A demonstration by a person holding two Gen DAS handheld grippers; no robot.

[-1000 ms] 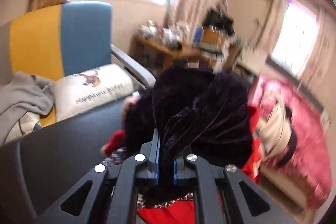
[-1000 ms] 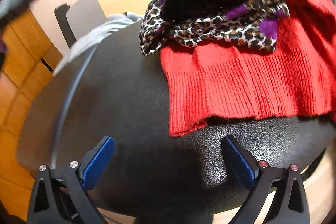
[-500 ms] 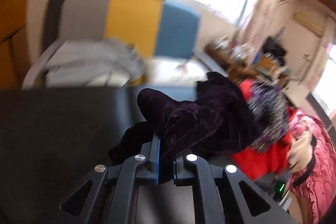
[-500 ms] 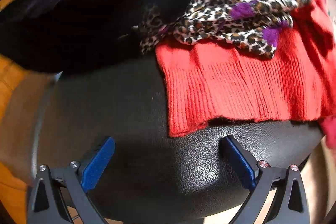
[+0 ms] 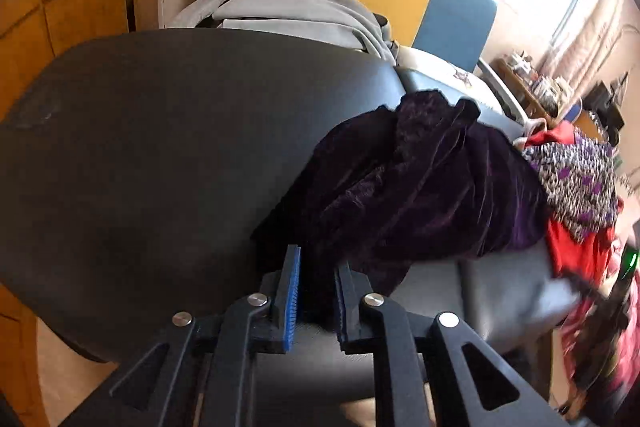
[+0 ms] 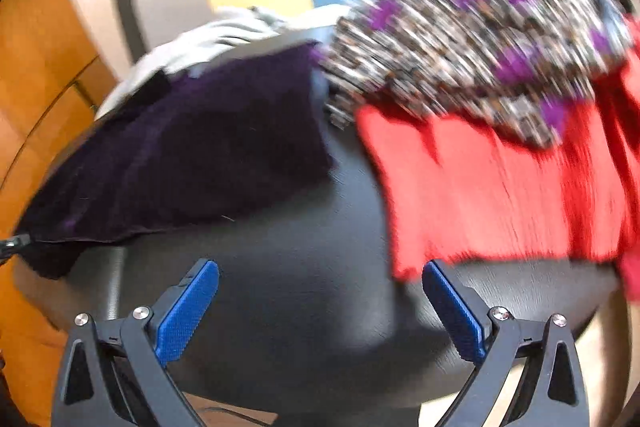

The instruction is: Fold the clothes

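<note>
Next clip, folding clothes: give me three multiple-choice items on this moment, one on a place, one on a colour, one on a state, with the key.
1. Where does the dark purple velvet garment lie?
A. on the black table
B. on the chair
C. on the floor

2. What colour is the knit sweater under the leopard-print garment?
A. grey
B. blue
C. red

3. How does the right claw stand?
A. shut on the sweater
B. open, holding nothing
C. shut on the velvet

Key: 1 A, the velvet is spread on the black top; 2 C, red ribbed knit shows below the print; 3 B, its blue pads stand wide apart over bare table.
</note>
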